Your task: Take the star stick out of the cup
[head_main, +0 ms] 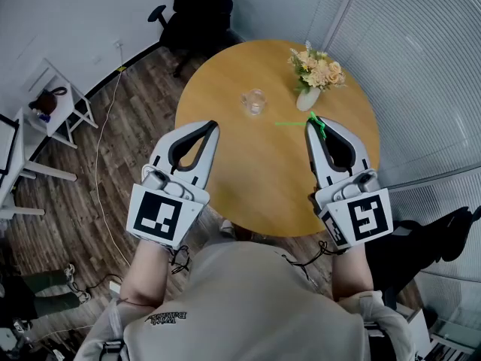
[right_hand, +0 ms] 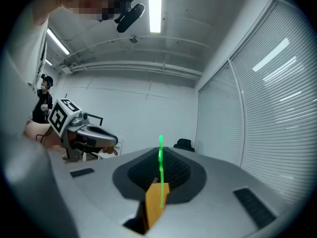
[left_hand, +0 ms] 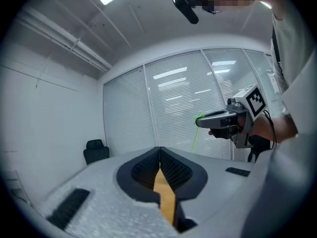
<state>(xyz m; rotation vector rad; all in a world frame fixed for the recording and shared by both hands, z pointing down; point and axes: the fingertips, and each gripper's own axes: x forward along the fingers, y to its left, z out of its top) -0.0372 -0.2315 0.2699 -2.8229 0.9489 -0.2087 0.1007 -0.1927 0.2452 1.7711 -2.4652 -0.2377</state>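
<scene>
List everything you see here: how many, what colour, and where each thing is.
Round wooden table: one, tan, centre.
Clear glass cup: one, transparent, on the table's far half.
White vase of peach flowers: one, table's far right.
Thin green star stick: one, green, out of the cup, clamped in the right gripper.
Black office chair: one, beyond the table.
White side stand: one, on the floor at left.
Left gripper: grey, shut, empty.
Right gripper: grey, shut on the stick.
</scene>
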